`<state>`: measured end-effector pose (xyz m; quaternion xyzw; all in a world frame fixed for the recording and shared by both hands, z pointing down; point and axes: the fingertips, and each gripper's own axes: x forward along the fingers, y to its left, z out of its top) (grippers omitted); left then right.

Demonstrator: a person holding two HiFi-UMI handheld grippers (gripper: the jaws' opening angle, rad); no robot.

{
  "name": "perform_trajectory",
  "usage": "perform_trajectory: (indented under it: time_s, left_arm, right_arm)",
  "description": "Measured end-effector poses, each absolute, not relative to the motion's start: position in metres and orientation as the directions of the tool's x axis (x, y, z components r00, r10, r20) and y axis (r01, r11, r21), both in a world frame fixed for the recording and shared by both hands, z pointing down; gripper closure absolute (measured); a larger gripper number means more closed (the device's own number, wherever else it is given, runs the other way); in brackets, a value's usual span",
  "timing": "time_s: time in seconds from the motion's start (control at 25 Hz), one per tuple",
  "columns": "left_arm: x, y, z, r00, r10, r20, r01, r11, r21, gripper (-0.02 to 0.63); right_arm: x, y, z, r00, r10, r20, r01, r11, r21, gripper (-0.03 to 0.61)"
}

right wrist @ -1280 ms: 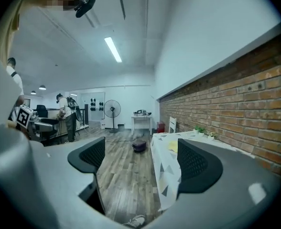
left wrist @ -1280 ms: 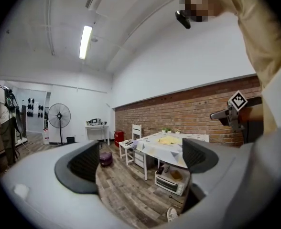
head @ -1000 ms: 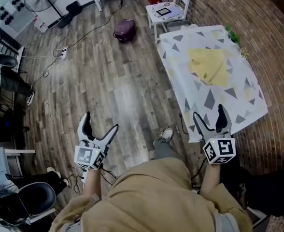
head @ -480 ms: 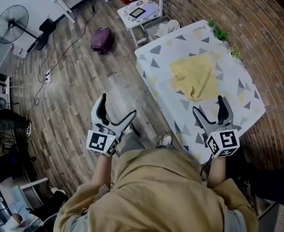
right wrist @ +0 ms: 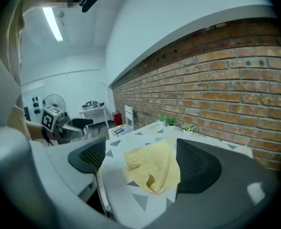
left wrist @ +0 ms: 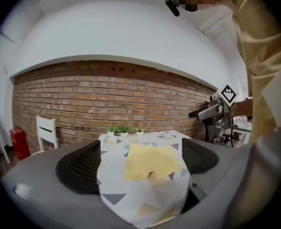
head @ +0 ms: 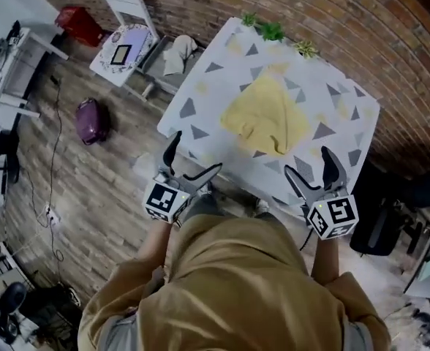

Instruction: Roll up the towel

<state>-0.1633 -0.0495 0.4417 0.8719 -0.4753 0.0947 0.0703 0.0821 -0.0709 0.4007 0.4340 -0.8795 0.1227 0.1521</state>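
Observation:
A crumpled yellow towel [head: 266, 115] lies loose on a table [head: 200, 101] covered with a white cloth printed with grey triangles. Both grippers hover short of the table's near edge, apart from the towel. My left gripper [head: 193, 156] is open and empty at the near left corner. My right gripper [head: 308, 163] is open and empty at the near right side. In the left gripper view the towel [left wrist: 147, 161] shows between the spread jaws of the left gripper [left wrist: 139, 160], well ahead of them. The right gripper view shows the same towel [right wrist: 152, 168] beyond the right gripper [right wrist: 140, 161].
Small potted plants [head: 270, 29] stand along the table's far edge by the brick wall [head: 346, 20]. A white chair [head: 123, 31] and a low stand with a cloth [head: 177, 53] are left of the table. A purple bag [head: 91, 119] lies on the wood floor.
The person has turned toward the table, which has swung from the right side to straight ahead. Both grippers now sit at its near edge, still open and empty.

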Motion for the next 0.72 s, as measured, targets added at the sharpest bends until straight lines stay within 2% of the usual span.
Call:
perform_trajectory:
  time_s: [0.16, 0.4, 0.72]
  left_arm:
    - [-0.157, -0.085, 0.460, 0.708, -0.652, 0.271, -0.688, -0.724, 0.055, 0.046]
    - [-0.117, -0.092, 0.504, 0.816, -0.453, 0.360, -0.506, -0.860, 0.066, 0.048]
    - [-0.077, -0.092, 0.565, 0.801, -0.358, 0.479, -0.454, -0.886, 0.098, 0.065]
  right_arm:
    - [0.062, -0.056, 0.403, -0.455, -0.783, 0.425, -0.873, 0.486, -0.039, 0.115]
    - [0.059, -0.031, 0.429, -0.377, -0.801, 0.466, -0.916, 0.398, -0.057, 0.123]
    - [0.067, -0.034, 0.487, -0.377, -0.758, 0.532, -0.907, 0.417, -0.049, 0.257]
